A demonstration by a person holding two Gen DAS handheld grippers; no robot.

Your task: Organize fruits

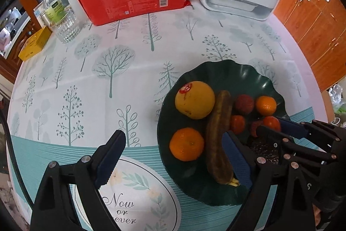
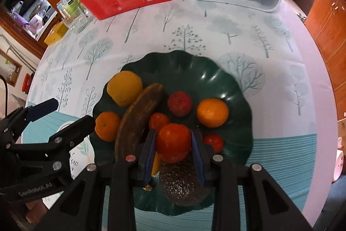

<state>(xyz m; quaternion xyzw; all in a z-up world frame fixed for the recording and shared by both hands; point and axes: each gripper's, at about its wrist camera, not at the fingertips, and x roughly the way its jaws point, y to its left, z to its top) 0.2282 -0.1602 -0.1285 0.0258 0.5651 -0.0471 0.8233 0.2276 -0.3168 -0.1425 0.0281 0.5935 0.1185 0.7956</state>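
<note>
Black fingers (image 2: 149,153); blue pads; silver screws.

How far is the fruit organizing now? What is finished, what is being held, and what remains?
Mostly done: the green plate already holds the large yellow fruit, the brown banana, several oranges and small red fruits, and a dark avocado. In hand: the right gripper is closed on a red-orange fruit over the plate. Left: releasing it. The left gripper is open and empty, and no loose fruit shows on the tablecloth.
</note>
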